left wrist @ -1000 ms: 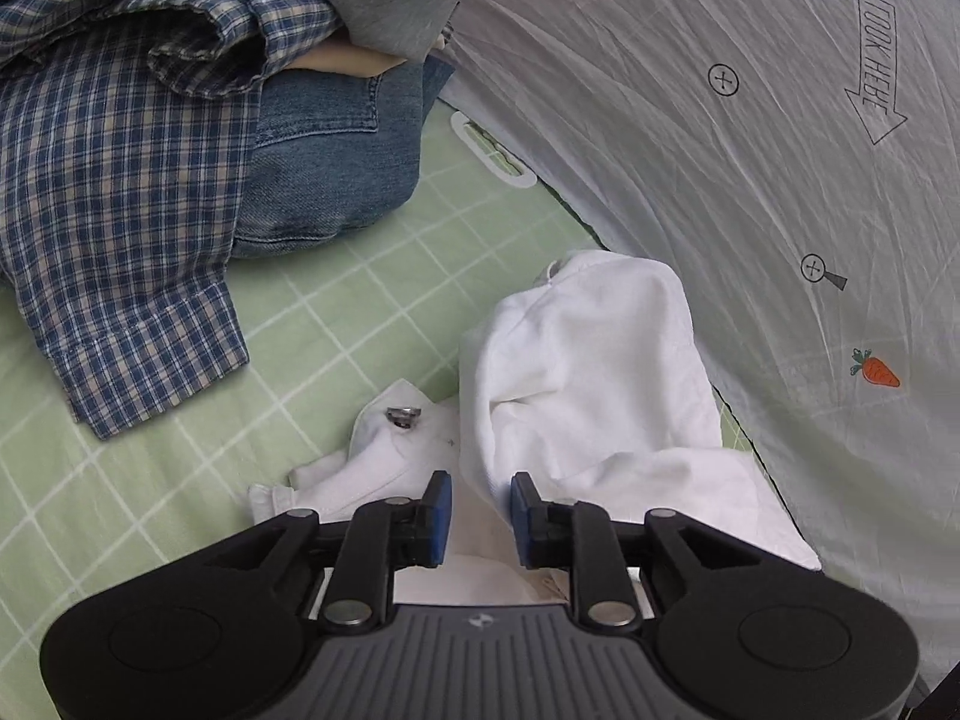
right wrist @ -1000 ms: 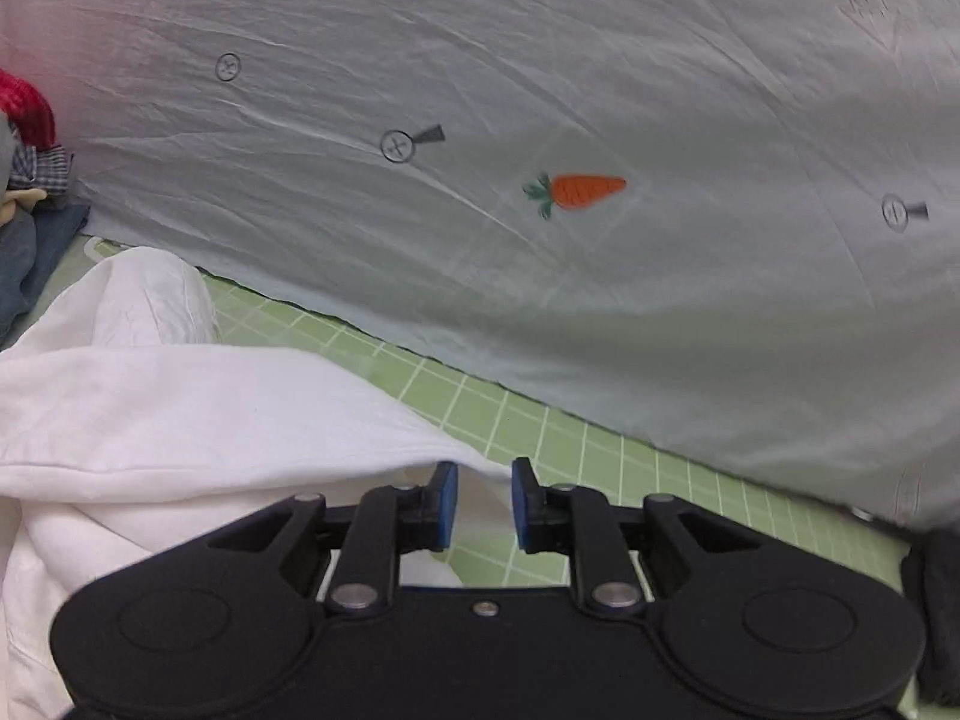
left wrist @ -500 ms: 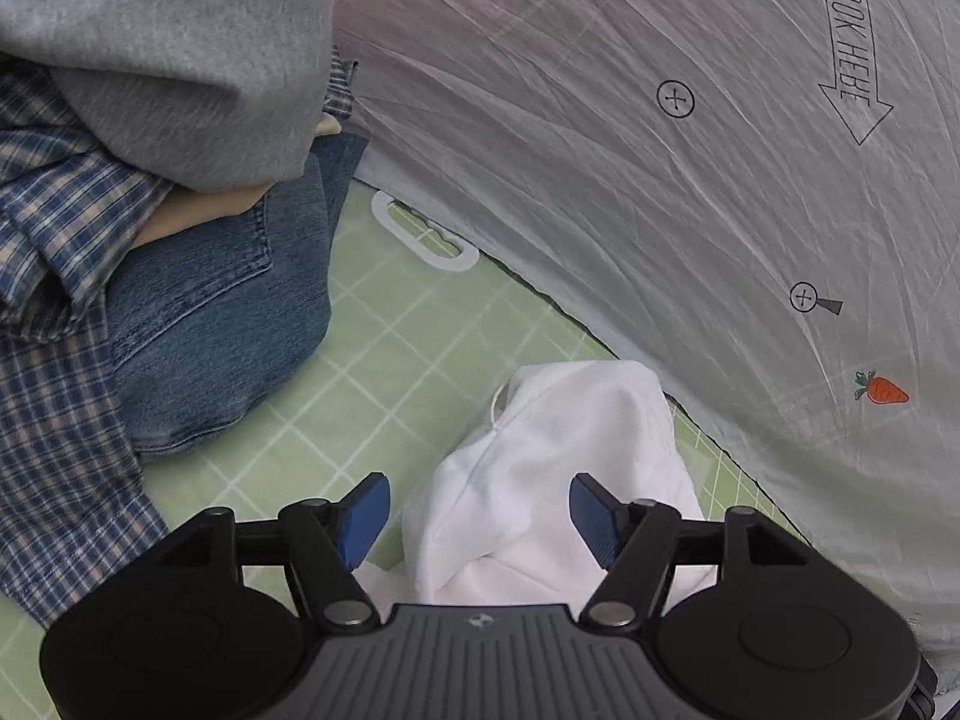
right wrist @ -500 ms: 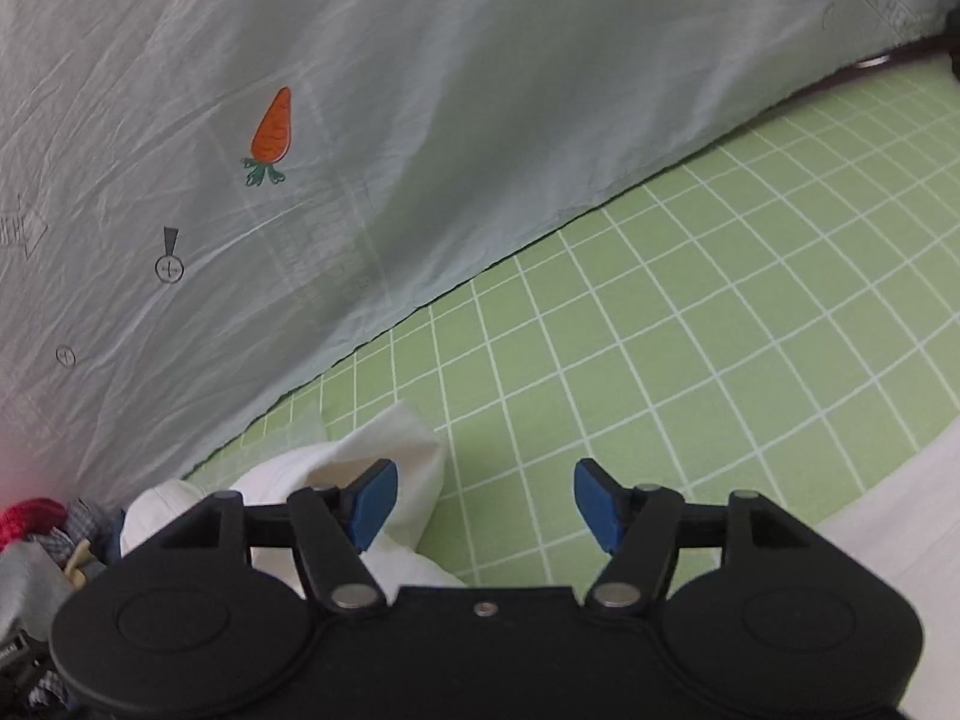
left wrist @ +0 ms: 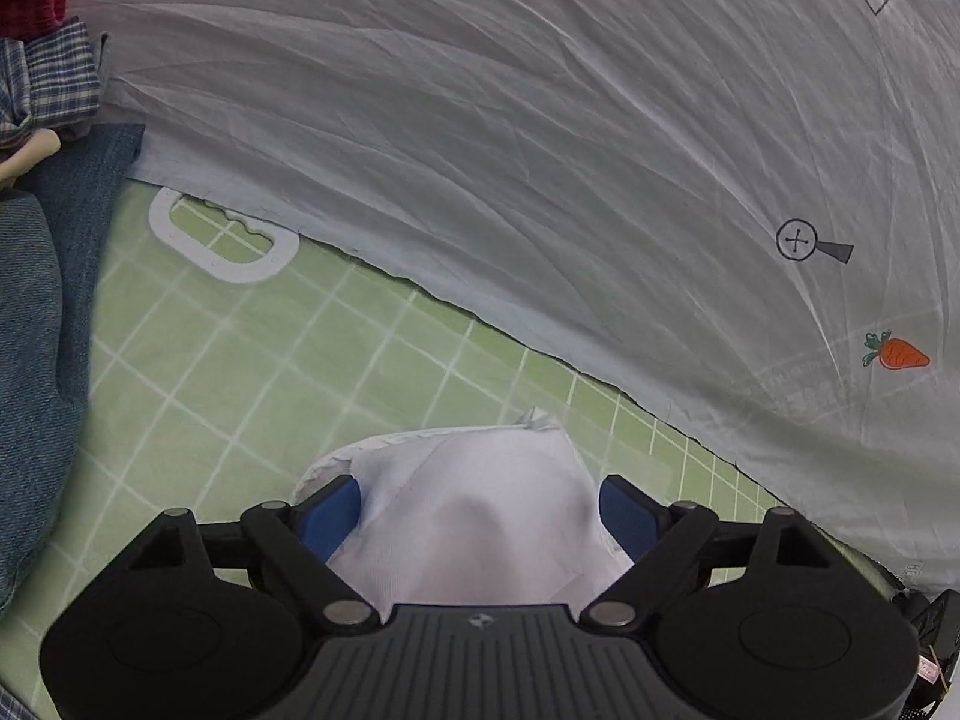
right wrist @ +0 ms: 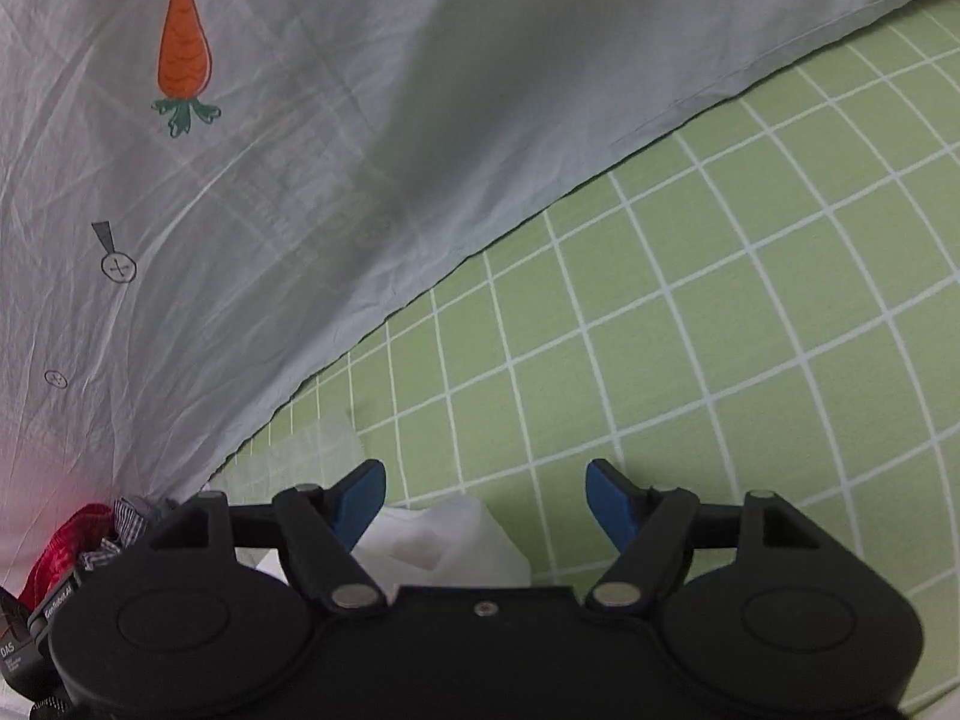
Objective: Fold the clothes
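Observation:
A white garment [left wrist: 474, 516] lies bunched on the green checked mat [left wrist: 252, 372], directly under my left gripper [left wrist: 480, 510]. The left jaws are wide open on either side of the cloth, not closed on it. My right gripper [right wrist: 486, 498] is also wide open and empty, above the mat [right wrist: 690, 330]. A corner of the white garment [right wrist: 438, 546] shows below its left finger.
A grey sheet with carrot and arrow prints [left wrist: 540, 150] covers the far side of the mat; it also shows in the right wrist view [right wrist: 270, 180]. A pile of jeans [left wrist: 36, 330], a plaid shirt [left wrist: 48, 78] and red cloth [left wrist: 30, 0] sits at left. A white handle [left wrist: 222, 240] lies by the sheet's edge.
Both grippers were shut on the white garment one second ago and have opened, letting it go. The left gripper has moved forward over the garment; the right one has swung to face the open mat.

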Demonstrator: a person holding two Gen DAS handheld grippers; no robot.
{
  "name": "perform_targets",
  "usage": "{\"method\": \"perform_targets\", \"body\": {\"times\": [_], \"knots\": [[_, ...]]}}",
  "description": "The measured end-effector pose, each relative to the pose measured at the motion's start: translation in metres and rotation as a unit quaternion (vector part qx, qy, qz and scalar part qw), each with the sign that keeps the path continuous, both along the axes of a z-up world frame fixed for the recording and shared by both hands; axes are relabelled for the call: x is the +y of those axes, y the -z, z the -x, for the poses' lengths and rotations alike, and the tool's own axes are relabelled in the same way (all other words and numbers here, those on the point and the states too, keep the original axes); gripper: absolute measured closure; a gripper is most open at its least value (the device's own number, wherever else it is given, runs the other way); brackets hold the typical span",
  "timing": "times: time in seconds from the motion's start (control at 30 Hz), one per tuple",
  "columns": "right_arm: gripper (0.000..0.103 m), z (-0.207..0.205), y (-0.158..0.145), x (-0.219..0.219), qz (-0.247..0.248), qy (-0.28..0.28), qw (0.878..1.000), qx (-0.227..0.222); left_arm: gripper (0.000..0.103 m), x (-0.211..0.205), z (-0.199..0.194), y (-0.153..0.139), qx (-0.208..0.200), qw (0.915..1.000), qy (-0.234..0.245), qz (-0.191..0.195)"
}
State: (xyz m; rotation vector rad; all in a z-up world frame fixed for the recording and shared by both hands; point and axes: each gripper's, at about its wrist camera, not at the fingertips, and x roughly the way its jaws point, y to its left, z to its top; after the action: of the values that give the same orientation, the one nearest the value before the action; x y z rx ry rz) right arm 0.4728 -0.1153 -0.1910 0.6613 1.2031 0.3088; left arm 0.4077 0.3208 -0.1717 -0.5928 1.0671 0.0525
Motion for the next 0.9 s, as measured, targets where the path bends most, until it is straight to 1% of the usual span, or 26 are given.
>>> {"method": "perform_targets", "body": {"times": [0.07, 0.1, 0.13, 0.17, 0.2, 0.23, 0.27, 0.3, 0.33, 0.4, 0.5, 0.6, 0.67, 0.73, 0.77, 0.83, 0.87, 0.9], "knots": [[0.028, 0.0, 0.001, 0.011, -0.004, -0.03, 1.0, 0.0, 0.017, -0.007, 0.0, 0.004, 0.005, 0.9997, 0.021, -0.005], [0.033, 0.0, 0.001, 0.016, -0.005, -0.044, 0.999, 0.004, 0.021, -0.01, 0.002, 0.005, 0.008, 0.9995, 0.027, -0.01], [0.038, 0.002, 0.001, 0.02, -0.007, -0.058, 0.998, 0.007, 0.028, -0.013, 0.005, 0.006, 0.012, 0.9994, 0.03, -0.015], [0.049, 0.006, 0.0, 0.024, -0.007, -0.069, 0.998, 0.006, 0.047, -0.015, 0.007, 0.007, 0.017, 0.9991, 0.033, -0.021], [0.056, 0.01, -0.002, 0.027, 0.0, -0.078, 0.997, -0.002, 0.062, -0.015, 0.012, 0.008, 0.019, 0.9992, 0.027, -0.021], [0.06, 0.014, -0.006, 0.029, 0.008, -0.087, 0.996, -0.012, 0.069, -0.013, 0.017, 0.009, 0.021, 0.9995, 0.016, -0.017], [0.072, 0.018, -0.008, 0.029, 0.013, -0.092, 0.996, -0.018, 0.076, -0.012, 0.022, 0.009, 0.022, 0.9997, 0.004, -0.012], [0.086, 0.022, -0.012, 0.025, 0.013, -0.086, 0.996, -0.021, 0.08, -0.01, 0.028, 0.008, 0.022, 0.9996, -0.009, -0.012], [0.092, 0.027, -0.016, 0.019, 0.01, -0.077, 0.997, -0.024, 0.081, -0.009, 0.034, 0.004, 0.021, 0.9993, -0.024, -0.017], [0.096, 0.042, -0.028, 0.008, 0.008, -0.05, 0.998, -0.042, 0.083, -0.009, 0.047, -0.007, 0.016, 0.9979, -0.051, -0.037], [0.098, 0.072, -0.055, -0.009, 0.02, 0.004, 0.996, -0.09, 0.084, -0.009, 0.069, -0.026, 0.002, 0.9939, -0.085, -0.07], [0.098, 0.108, -0.091, -0.022, 0.062, 0.041, 0.987, -0.144, 0.085, -0.006, 0.09, -0.046, -0.009, 0.9879, -0.123, -0.094], [0.098, 0.128, -0.118, -0.035, 0.082, 0.074, 0.977, -0.18, 0.085, -0.001, 0.1, -0.057, -0.014, 0.983, -0.146, -0.111], [0.098, 0.141, -0.152, -0.05, 0.113, 0.107, 0.96, -0.233, 0.085, 0.003, 0.108, -0.065, -0.018, 0.9791, -0.159, -0.126], [0.098, 0.147, -0.169, -0.058, 0.129, 0.123, 0.949, -0.26, 0.085, 0.004, 0.11, -0.067, -0.019, 0.9787, -0.161, -0.126], [0.098, 0.158, -0.2, -0.068, 0.16, 0.15, 0.921, -0.322, 0.085, 0.006, 0.111, -0.066, -0.021, 0.9802, -0.163, -0.111], [0.098, 0.163, -0.213, -0.071, 0.175, 0.159, 0.906, -0.352, 0.085, 0.004, 0.11, -0.065, -0.021, 0.9813, -0.161, -0.104], [0.098, 0.168, -0.224, -0.07, 0.205, 0.162, 0.887, -0.38, 0.085, 0.0, 0.109, -0.064, -0.021, 0.9818, -0.158, -0.103]]}}
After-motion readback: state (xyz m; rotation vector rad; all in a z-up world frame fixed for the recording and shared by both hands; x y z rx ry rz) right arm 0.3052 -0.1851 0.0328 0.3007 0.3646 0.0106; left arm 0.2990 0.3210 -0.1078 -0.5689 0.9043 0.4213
